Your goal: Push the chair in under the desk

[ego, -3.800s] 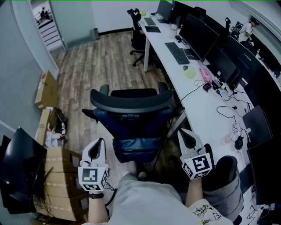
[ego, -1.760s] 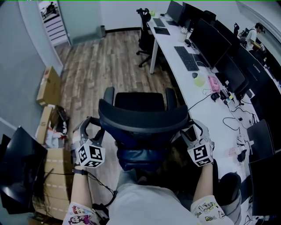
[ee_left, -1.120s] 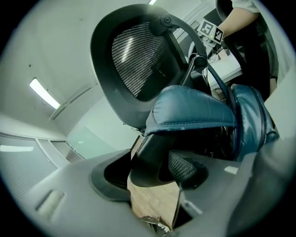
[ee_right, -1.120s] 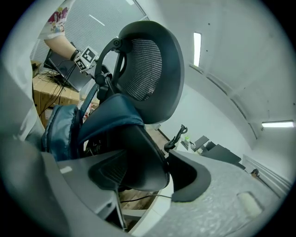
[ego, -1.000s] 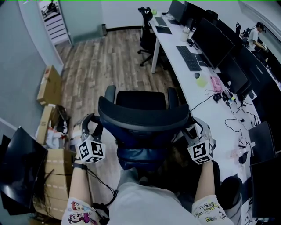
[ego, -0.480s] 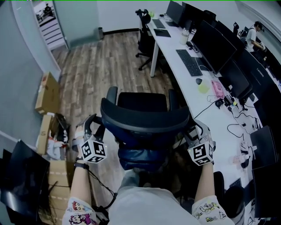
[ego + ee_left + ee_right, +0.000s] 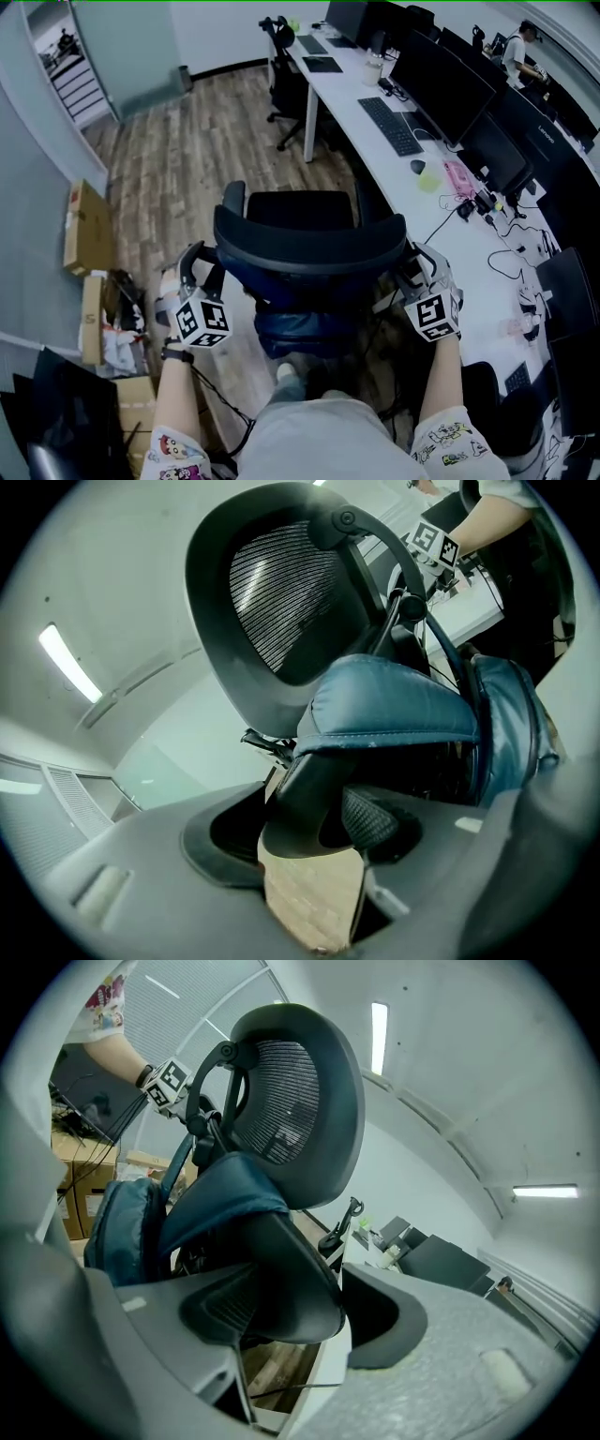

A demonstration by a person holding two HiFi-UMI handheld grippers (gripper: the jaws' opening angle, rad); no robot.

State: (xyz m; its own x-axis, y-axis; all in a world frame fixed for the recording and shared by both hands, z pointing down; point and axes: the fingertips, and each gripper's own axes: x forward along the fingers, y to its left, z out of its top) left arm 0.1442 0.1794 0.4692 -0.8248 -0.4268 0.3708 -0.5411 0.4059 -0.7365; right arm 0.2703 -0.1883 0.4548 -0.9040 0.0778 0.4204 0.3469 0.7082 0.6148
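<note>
Altogether, one chair (image 7: 309, 239), two hand-held grippers (image 7: 202, 269) (image 7: 418, 268)

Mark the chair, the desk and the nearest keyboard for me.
chair (image 7: 309, 248), head view, on the top rail of its backrest.
desk (image 7: 342, 86), head view, on a bare patch of its white top.
nearest keyboard (image 7: 386, 127), head view, on the middle of its keys.

Black mesh-backed chair (image 7: 309, 246) with blue seat (image 7: 300, 326), white desk (image 7: 349, 98), brown wood-plank floor (image 7: 206, 141).
</note>
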